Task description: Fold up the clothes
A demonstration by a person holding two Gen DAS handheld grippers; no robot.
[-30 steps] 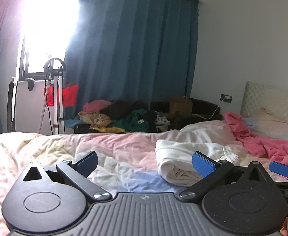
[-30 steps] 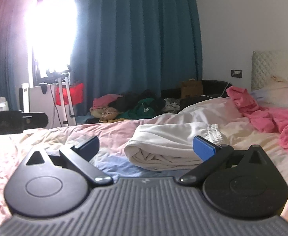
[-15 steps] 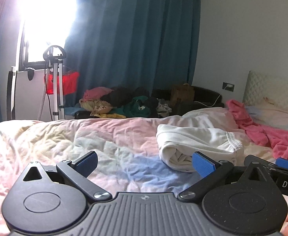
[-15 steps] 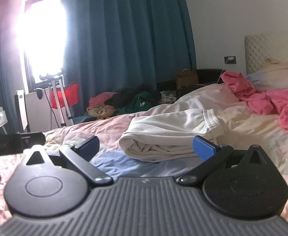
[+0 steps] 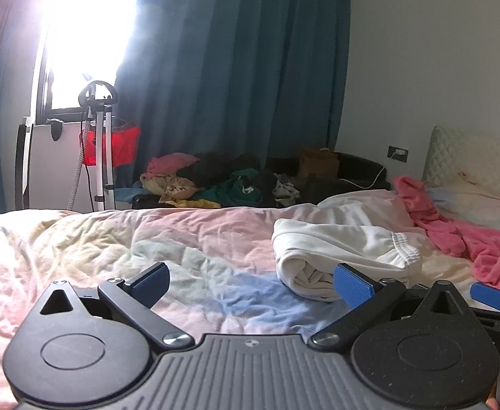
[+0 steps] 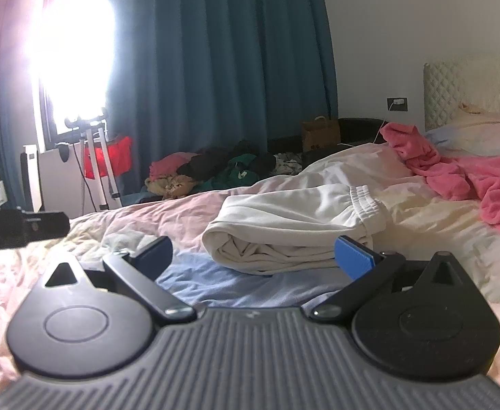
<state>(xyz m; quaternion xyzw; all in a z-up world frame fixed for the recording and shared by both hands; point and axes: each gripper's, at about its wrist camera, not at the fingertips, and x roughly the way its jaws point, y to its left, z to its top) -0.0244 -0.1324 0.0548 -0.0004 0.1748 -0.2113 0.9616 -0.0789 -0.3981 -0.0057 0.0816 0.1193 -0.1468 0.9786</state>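
A folded white garment point(image 5: 345, 253) point(image 6: 294, 225) with an elastic waistband lies on the pastel bedspread point(image 5: 147, 246) point(image 6: 216, 280). My left gripper point(image 5: 251, 282) hovers low over the bed, open and empty, with the garment just past its right finger. My right gripper point(image 6: 253, 259) is open too, holding nothing, and the garment's folded edge lies right beyond its fingertips. A crumpled pink garment point(image 5: 455, 232) point(image 6: 465, 177) sprawls farther right near the pillows. The right gripper's blue pad point(image 5: 492, 296) shows at the lower right of the left wrist view.
A pile of mixed clothes point(image 5: 222, 184) point(image 6: 216, 171) lies on a dark couch beyond the bed, below blue curtains point(image 5: 233, 68). A white stand with a red cloth point(image 5: 106, 143) is by the bright window. A padded headboard point(image 6: 472, 89) is at the right.
Both views have shifted a little: the white garment now sits slightly lower and nearer in the right wrist view. Both grippers stay open.
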